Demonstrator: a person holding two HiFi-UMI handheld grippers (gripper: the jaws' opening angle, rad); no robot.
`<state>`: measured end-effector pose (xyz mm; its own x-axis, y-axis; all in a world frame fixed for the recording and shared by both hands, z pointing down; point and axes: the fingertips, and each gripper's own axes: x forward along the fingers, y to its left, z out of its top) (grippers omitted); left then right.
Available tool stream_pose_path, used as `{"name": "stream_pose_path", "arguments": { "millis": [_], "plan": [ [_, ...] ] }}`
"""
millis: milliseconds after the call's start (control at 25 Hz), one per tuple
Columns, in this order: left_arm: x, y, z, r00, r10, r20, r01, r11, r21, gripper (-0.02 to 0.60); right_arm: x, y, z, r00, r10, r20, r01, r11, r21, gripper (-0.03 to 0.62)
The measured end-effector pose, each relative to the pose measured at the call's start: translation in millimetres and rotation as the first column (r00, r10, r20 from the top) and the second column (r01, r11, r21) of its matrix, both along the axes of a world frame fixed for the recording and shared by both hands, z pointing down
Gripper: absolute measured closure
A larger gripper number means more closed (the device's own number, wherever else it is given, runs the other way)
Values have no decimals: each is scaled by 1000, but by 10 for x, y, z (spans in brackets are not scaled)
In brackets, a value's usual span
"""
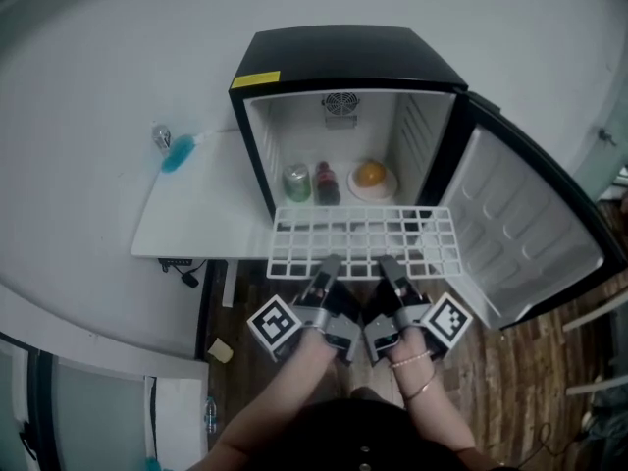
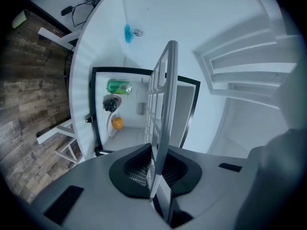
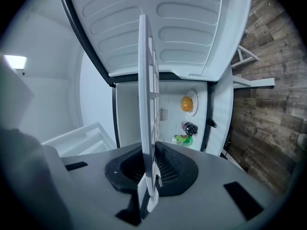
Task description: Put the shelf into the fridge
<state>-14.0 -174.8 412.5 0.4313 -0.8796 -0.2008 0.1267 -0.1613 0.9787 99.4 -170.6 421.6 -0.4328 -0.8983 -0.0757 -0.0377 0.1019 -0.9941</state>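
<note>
Small black fridge (image 1: 343,57) w/ smooth white interior, door (image 1: 520,234) swung open. On its floor: green can (image 1: 296,182), dark bottle (image 1: 327,183), orange fruit (image 1: 371,173) on round white plate (image 1: 386,189). White wire grid shelf (image 1: 363,241) lies flat just in front of the opening. Left gripper (image 1: 327,266) & right gripper (image 1: 391,266) each clamp its near edge, jaws closed on the thin rim. Gripper views see the shelf edge-on. Head view alone shows its full grid & yellow label (image 1: 255,79) on the fridge top.
</note>
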Motion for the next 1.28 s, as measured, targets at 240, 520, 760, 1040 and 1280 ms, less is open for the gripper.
{"name": "stream_pose_path", "arguments": {
  "millis": [240,520,760,1040,1280],
  "plan": [
    [-107,-300,-2,1000,13,-1,-13,1000,0,548,-113,-294,15,1000,9,4,-9,1000,0,555],
    [-135,-529,0,999,42,-16,-41,999,15,548,-140,-526,7,999,23,23,-23,1000,-1,554],
    [-186,-618,-41,999,47,-17,-46,998,34,548,-187,-623,15,999,19,43,-19,1000,1,554],
    [-213,-694,-25,999,43,-11,-43,999,30,548,-212,-711,10,998,7,57,-8,1000,3,554],
    [-186,-839,-60,1000,19,-20,-19,1000,18,548,-196,-883,-29,998,-19,61,20,1000,-5,554]
  ]
}}
